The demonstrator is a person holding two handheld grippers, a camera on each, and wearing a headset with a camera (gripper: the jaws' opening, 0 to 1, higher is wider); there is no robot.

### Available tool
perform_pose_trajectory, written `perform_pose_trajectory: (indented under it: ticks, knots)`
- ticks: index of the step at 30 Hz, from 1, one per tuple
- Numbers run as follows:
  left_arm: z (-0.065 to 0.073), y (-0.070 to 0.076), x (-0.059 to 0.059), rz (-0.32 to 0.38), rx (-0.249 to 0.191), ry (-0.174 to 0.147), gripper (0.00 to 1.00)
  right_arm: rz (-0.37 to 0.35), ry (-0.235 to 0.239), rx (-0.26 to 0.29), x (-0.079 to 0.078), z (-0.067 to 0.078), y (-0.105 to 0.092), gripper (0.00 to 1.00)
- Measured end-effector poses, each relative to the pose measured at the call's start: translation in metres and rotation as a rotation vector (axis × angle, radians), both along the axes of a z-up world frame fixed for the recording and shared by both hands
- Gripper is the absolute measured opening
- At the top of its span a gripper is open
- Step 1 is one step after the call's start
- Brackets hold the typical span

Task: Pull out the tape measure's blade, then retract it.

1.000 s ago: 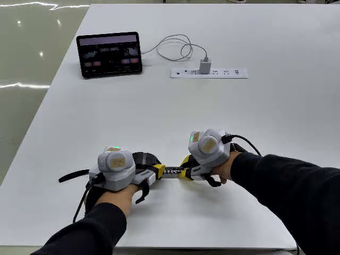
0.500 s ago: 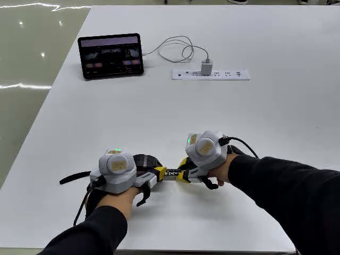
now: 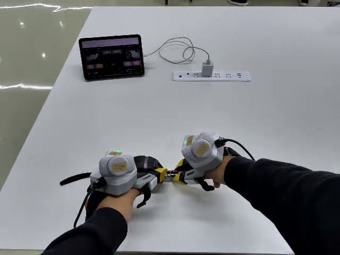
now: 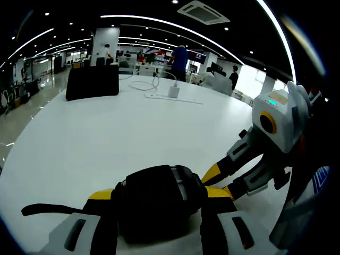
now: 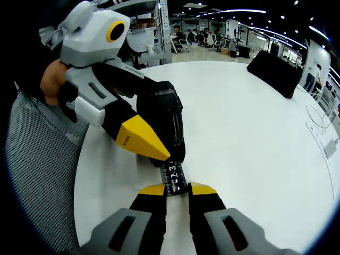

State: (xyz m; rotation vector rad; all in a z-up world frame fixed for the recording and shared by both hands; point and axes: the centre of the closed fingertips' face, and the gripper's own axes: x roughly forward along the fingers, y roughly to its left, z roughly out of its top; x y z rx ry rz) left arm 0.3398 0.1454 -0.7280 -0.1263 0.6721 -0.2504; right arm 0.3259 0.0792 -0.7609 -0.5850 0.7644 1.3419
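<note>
The black tape measure case (image 3: pixel 145 162) lies near the table's front edge, and my left gripper (image 3: pixel 155 171) is shut on it. In the left gripper view the case (image 4: pixel 159 204) sits between the yellow-tipped jaws of my left gripper (image 4: pixel 159 194). A short length of blade (image 3: pixel 170 173) runs right from the case to my right gripper (image 3: pixel 179 177). The right gripper view shows the numbered blade (image 5: pixel 173 178) pinched at its end by my right gripper (image 5: pixel 178 189), with the case (image 5: pixel 164 125) just beyond. My two grippers are almost touching.
A dark tablet (image 3: pixel 111 56) stands at the back left. A white power strip (image 3: pixel 211 76) with a charger (image 3: pixel 207 68) and a looped white cable (image 3: pixel 175 48) lies behind. A black strap (image 3: pixel 74 178) trails left of the case. The table's left edge (image 3: pixel 48 103) is near.
My right gripper has moved left toward the case with the blade end in it, so the exposed blade is shorter. The left gripper and case have stayed in place.
</note>
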Motion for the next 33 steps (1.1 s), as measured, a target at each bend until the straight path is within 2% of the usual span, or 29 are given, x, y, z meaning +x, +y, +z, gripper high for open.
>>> perform_pose_trajectory:
  ticks: [33]
  knots:
    - [-0.001, 0.001, 0.002, 0.003, -0.014, 0.004, 0.58, 0.048, -0.005, 0.016, 0.0, -0.001, 0.022, 0.11]
